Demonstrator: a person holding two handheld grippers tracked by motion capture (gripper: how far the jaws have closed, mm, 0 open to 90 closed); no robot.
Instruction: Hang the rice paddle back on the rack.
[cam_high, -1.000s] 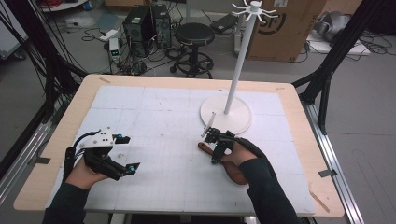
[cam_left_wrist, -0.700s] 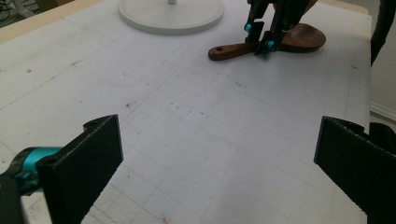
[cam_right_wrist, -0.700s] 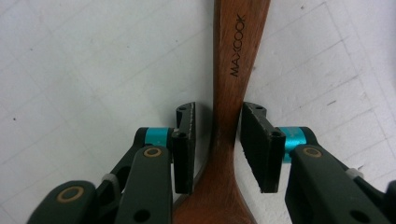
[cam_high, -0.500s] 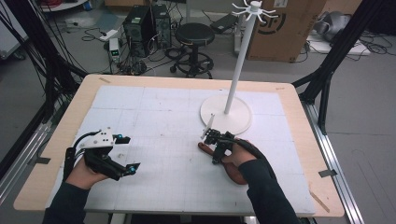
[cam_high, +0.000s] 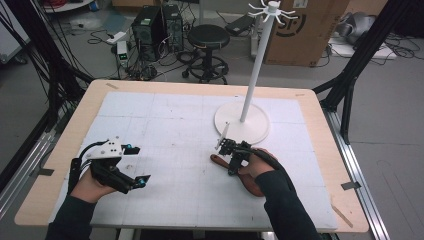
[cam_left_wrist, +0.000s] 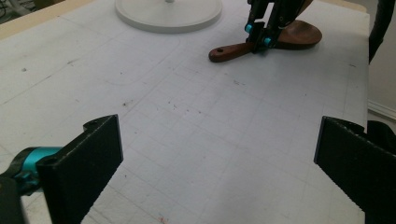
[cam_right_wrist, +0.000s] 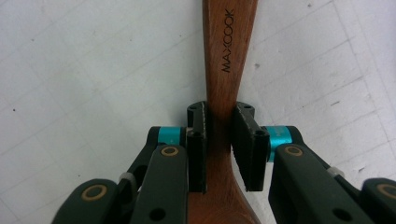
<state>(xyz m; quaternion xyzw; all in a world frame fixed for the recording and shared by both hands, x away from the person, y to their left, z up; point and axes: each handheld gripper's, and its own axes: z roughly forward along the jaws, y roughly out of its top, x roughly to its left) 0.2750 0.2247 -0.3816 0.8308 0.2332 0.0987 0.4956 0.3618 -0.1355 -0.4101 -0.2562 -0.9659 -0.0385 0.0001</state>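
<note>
Over on the near left of the table, the left gripper sits low over the white mat with its jaws spread wide and nothing between them; in the left gripper view you just get bare mat between the two black pads.

Moving right, about mid-table and a bit toward the near side, there's the wooden spoon lying flat on the mat, handle end pointing left, bowl tucked under the person's right hand. It's a dark reddish wood with MAXCOOK printed on the handle.

The right gripper comes down on it from above, and its jaws have just been closing in on the handle. In the right gripper view the pads sit either side of the narrow neck of the handle and look pressed right against it, so it's pinching the spoon.

Just beyond, far right of the spoon, stands the white hook stand on its round base, close to the gripper but not touching.
</note>
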